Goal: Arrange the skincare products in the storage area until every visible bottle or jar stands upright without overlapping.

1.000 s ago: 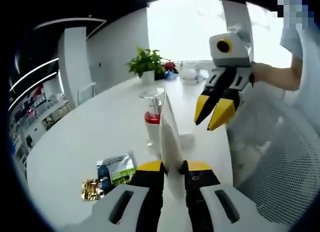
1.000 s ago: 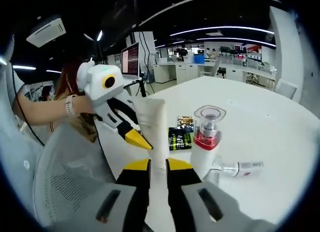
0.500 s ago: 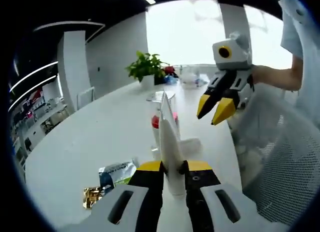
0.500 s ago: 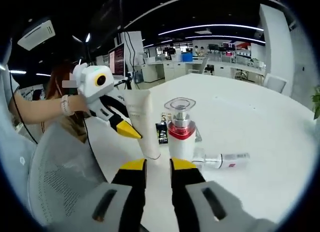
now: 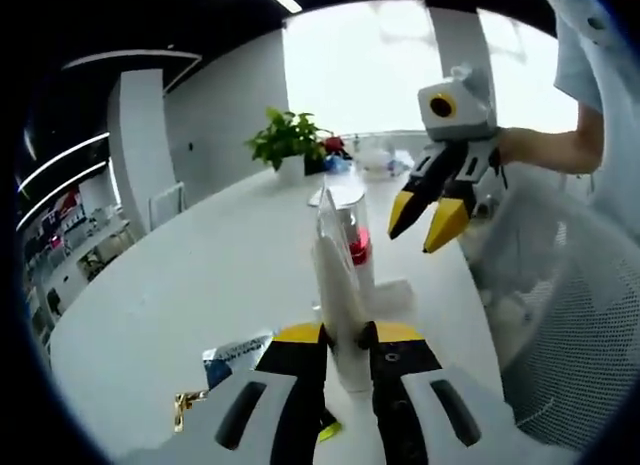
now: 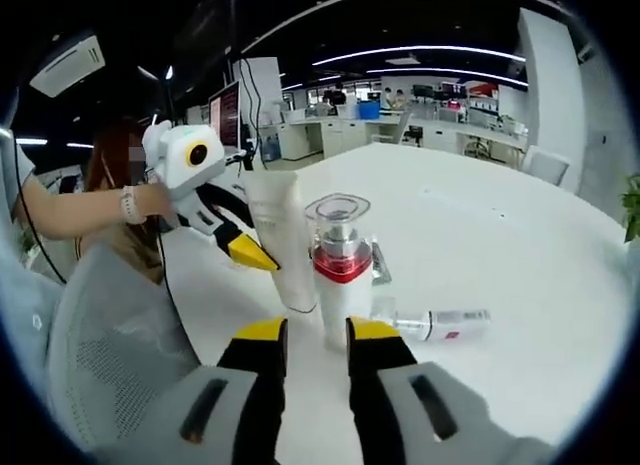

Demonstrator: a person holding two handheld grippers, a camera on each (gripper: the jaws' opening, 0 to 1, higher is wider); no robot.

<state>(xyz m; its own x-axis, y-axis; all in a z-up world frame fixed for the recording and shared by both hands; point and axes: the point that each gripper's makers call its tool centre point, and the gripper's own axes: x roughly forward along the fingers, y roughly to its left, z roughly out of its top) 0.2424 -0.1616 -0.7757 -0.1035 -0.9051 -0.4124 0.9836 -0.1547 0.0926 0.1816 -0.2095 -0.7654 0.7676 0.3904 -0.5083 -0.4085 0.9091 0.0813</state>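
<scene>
My left gripper [image 5: 347, 337] is shut on a white tube [image 5: 335, 275], which it holds upright with the crimped end up. Right behind the tube stands a white pump bottle [image 5: 356, 235] with a red band and a clear cap. In the right gripper view the tube [image 6: 280, 240] stands just left of the pump bottle [image 6: 338, 275], with the left gripper [image 6: 262, 257] clamped on it. My right gripper [image 6: 317, 332] is open, its jaws on either side of the pump bottle's base. In the left gripper view it hangs open in the air [image 5: 422, 220]. A small clear bottle [image 6: 440, 325] lies on its side.
Flat sachets [image 5: 232, 351] and a gold packet [image 5: 186, 405] lie on the white round table [image 5: 200, 265]. A potted plant [image 5: 290, 137] stands at the far edge. A mesh chair [image 6: 110, 365] and a person's arm [image 6: 90, 213] are close beside the table.
The left gripper has carried the tube closer to the pump bottle, and they now stand side by side. The right gripper has come nearer to the pump bottle's base.
</scene>
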